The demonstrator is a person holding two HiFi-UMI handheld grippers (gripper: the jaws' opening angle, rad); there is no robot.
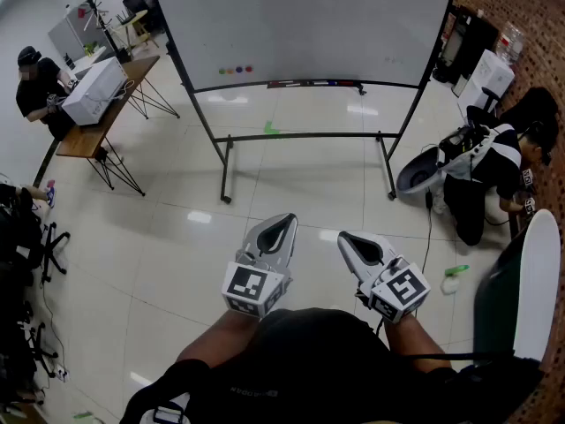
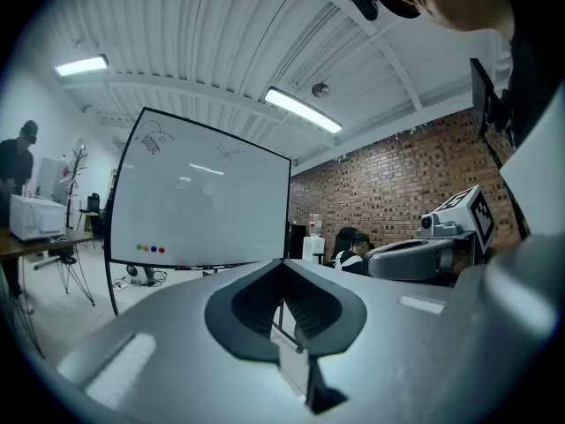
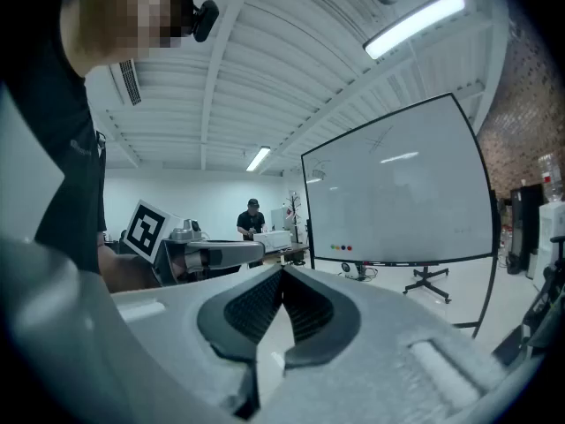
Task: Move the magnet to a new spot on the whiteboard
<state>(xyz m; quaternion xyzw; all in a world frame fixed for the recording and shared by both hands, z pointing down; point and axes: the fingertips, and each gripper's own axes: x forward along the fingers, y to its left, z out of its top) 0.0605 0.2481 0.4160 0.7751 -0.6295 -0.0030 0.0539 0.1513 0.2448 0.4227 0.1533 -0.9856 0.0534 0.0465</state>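
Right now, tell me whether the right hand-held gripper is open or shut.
Shut: the right hand-held gripper shows its jaw tips meeting, nothing between them.

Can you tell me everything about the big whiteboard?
The whiteboard is big, white and glossy, with a thin black frame. It stands upright on black legs on the tiled floor. Four small coloured magnets sit in a row near its lower left. Faint scribbles mark its top.
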